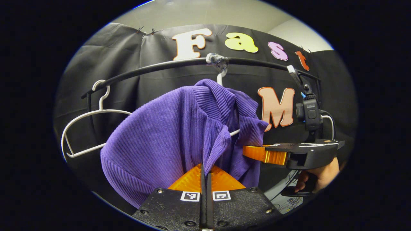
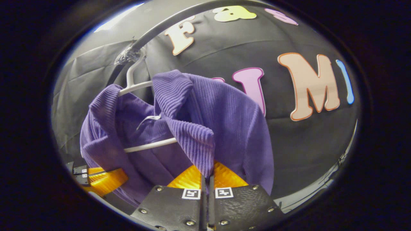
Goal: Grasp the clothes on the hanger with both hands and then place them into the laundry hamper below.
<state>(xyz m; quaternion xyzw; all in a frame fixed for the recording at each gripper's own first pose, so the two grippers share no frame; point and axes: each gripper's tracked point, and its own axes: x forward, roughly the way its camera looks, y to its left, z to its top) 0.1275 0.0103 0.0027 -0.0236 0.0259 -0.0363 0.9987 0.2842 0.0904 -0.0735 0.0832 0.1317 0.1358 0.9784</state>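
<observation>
Jaws of both grippers [image 1: 205, 170] [image 2: 207, 171] pinch the ribbed purple garment [image 1: 167, 134] [image 2: 224, 122] draped on its white hanger [image 2: 151, 145].

Rail: I see a black curved rail [image 1: 167, 65] running across the top, in front of the black cloth wall [image 1: 128, 48].
Tape: a clear crinkled wrap [image 1: 218, 61] sits on the rail.
Spare hanger: an empty white hanger [image 1: 96, 112] hooks over the rail's left end.
Ceiling: pale grey [image 1: 199, 12].
</observation>
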